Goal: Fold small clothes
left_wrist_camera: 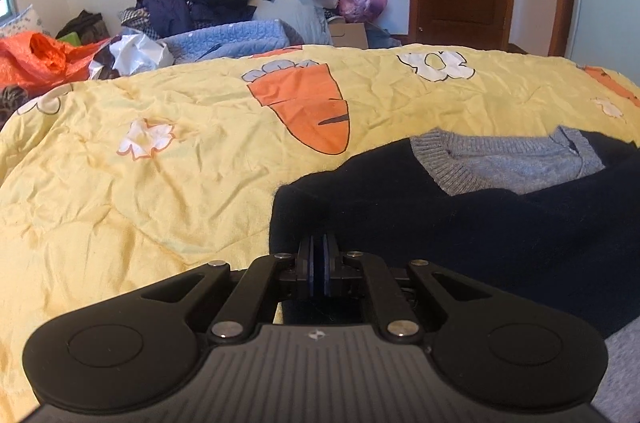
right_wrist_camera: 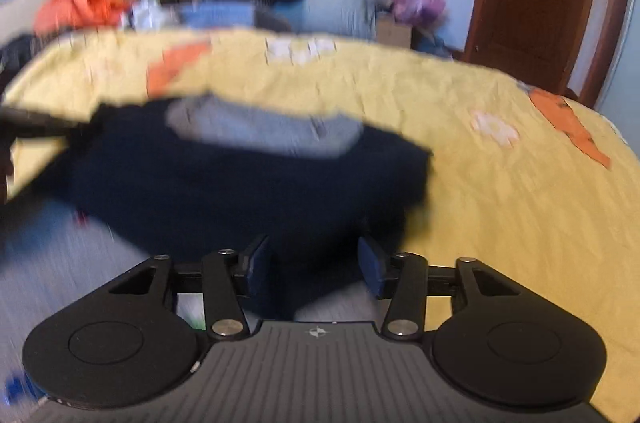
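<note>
Left gripper jaws pinch the navy sweater edge; right gripper jaws gape, seemingly straddling it.

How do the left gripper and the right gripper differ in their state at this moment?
The left gripper has its jaws shut, seemingly pinching the edge of the dark blue sweater; the right gripper has its jaws wide apart and holds nothing. The left one sits at the sweater's left edge; the right one is over its near part. The left view is sharp, the right view blurred. Both are black with blue pads, above the yellow quilt.
</note>
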{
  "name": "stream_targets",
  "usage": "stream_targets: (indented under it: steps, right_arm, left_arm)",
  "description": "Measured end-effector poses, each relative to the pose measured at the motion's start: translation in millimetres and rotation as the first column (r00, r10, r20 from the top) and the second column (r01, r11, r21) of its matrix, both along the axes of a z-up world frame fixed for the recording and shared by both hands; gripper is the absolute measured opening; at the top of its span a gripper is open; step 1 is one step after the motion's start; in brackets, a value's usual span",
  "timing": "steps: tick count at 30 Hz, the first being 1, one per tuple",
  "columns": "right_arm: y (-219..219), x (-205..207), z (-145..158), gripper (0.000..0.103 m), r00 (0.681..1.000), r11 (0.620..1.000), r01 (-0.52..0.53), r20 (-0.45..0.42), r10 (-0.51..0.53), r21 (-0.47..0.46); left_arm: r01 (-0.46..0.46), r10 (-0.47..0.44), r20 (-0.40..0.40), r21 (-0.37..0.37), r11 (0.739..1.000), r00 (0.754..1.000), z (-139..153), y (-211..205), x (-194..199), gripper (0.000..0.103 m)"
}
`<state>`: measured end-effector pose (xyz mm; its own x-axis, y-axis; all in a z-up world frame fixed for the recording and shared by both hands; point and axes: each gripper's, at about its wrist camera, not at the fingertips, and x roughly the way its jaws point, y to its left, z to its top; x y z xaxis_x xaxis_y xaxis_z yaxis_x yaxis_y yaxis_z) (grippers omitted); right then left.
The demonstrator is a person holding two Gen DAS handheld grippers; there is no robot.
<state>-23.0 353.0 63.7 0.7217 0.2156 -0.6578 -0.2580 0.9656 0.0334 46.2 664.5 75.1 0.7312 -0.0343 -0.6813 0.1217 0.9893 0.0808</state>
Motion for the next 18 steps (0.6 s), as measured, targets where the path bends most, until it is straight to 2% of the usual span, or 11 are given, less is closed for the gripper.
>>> stream_targets:
  steps: [3, 4, 5, 7, 9, 11, 13, 14, 15, 16, 18]
  right_arm:
    - [2.8, 13.1, -4.4, 0.067, 0.997, 1.000, 0.021, 0.068, -0.022, 0.015]
    - [1.1, 18.3, -11.2, 0.068, 0.998, 0.999, 0.037, 0.054, -0.037, -0.001]
    - [-0.4, 24.8, -22.5, 0.072, 0.998, 0.996, 0.060, -0.017, -0.061, -0.061]
    - [-13.9, 18.9, -33.2, 0.082, 0.998, 0.997, 0.054, -0.020, -0.055, -0.047]
    - [-30.9, 15.0, -38.4, 0.087, 0.996, 0.997, 0.080, -0.042, -0.079, 0.022]
    - [-33.3, 3.1, -30.1, 0.086, 0.996, 0.997, 0.082, -0.043, -0.082, -0.001]
    - [-36.1, -24.1, -14.1, 0.086, 0.999, 0.999, 0.052, 0.000, -0.052, -0.001]
    - [-40.6, -42.1, -3.5, 0.092, 0.999, 0.999, 0.038, 0.036, -0.038, 0.012]
    - [-46.1, -59.5, 1.3, 0.095, 0.997, 0.999, 0.031, 0.071, -0.033, 0.024]
    - [-51.0, -75.5, 3.3, 0.097, 0.995, 0.999, 0.030, 0.093, -0.033, 0.031]
    - [-60.4, -98.7, 5.9, 0.097, 0.994, 0.999, 0.011, 0.108, -0.015, 0.038]
  left_arm:
    - [0.024, -0.024, 0.021, -0.001, 1.000, 0.999, 1.1, -4.8, -16.0, 0.006]
    - [0.031, -0.032, 0.028, 0.021, 0.999, 0.999, -1.2, -7.6, -21.0, 0.005]
    - [0.039, -0.040, 0.029, 0.053, 0.998, 0.999, -5.3, -10.3, -23.7, 0.005]
    - [0.045, -0.049, 0.054, 0.071, 0.996, 0.997, -10.6, -9.3, -27.0, 0.005]
    - [0.037, -0.040, 0.062, 0.046, 0.998, 0.997, -12.4, -4.8, -25.1, 0.005]
    - [0.027, -0.027, 0.041, 0.004, 1.000, 0.999, -5.9, -0.4, -22.9, 0.005]
    - [0.001, 0.003, 0.043, -0.077, 0.997, 0.999, 7.1, 13.0, -33.8, 0.007]
    - [-0.009, 0.015, 0.052, -0.106, 0.994, 0.999, 14.6, 20.4, -45.0, 0.011]
    - [0.002, 0.007, 0.063, -0.138, 0.990, 0.998, 22.1, 28.4, -58.1, 0.026]
    - [0.019, -0.006, 0.072, -0.173, 0.985, 0.997, 28.9, 36.7, -72.6, 0.058]
    - [0.004, 0.017, 0.085, -0.242, 0.970, 0.996, 37.3, 54.9, -105.8, 0.094]
